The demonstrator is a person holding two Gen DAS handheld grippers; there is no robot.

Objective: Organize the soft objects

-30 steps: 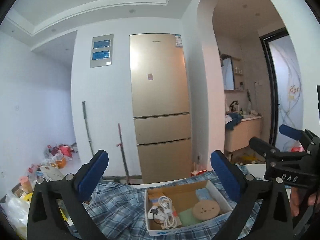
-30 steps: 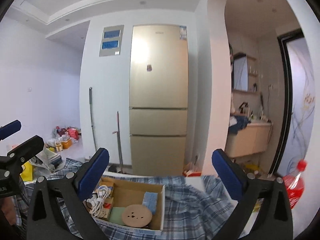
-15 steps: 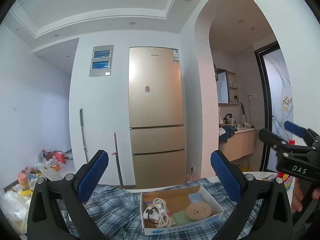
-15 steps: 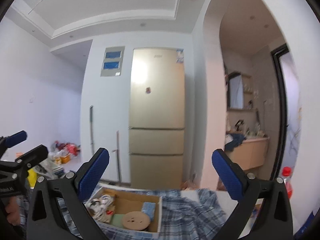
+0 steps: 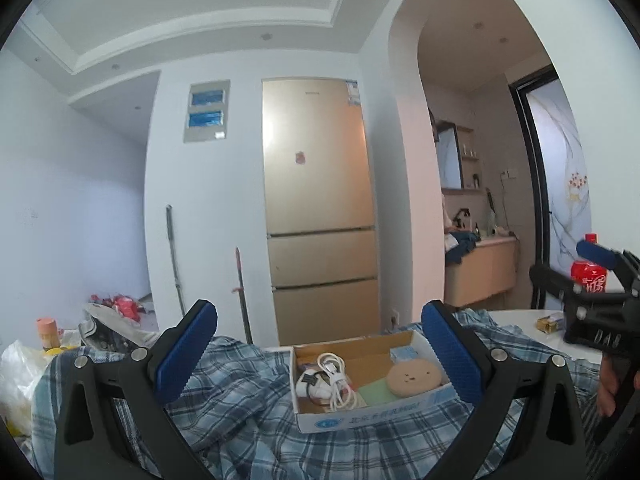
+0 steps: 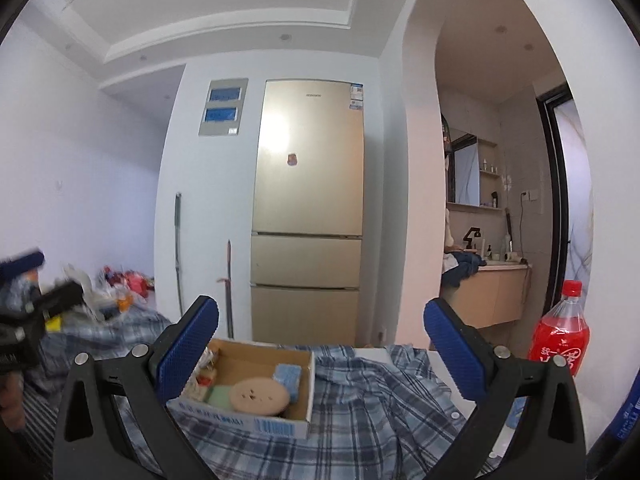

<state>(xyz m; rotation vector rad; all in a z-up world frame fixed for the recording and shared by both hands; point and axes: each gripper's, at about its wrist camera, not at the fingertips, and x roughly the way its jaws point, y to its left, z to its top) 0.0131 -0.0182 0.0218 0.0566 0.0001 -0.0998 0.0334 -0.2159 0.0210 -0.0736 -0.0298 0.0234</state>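
Observation:
A blue plaid cloth [image 5: 240, 392] [image 6: 380, 392] lies rumpled over the table. On it stands an open cardboard box [image 5: 360, 416] [image 6: 244, 420] holding a round tan plush face [image 5: 413, 377] [image 6: 260, 395], a green sponge [image 5: 374, 394], a light blue pad [image 6: 287, 374] and a white cable [image 5: 334, 380]. My left gripper [image 5: 320, 354] is open above the cloth, with the box between and beyond its fingers. My right gripper [image 6: 322, 354] is open too, empty, with the box at its lower left. Each gripper shows at the edge of the other's view.
A red soda bottle [image 6: 558, 336] stands at the table's right side. A gold fridge [image 5: 320, 208] faces me, with two poles leaning on the wall beside it. Bags and clutter [image 5: 24, 364] sit at the left. A small yellow packet [image 5: 548, 324] lies on the white tabletop.
Both views first tilted upward, then dropped back a little; the box and cloth sit higher in frame than half a second ago. Both grippers stayed open and empty.

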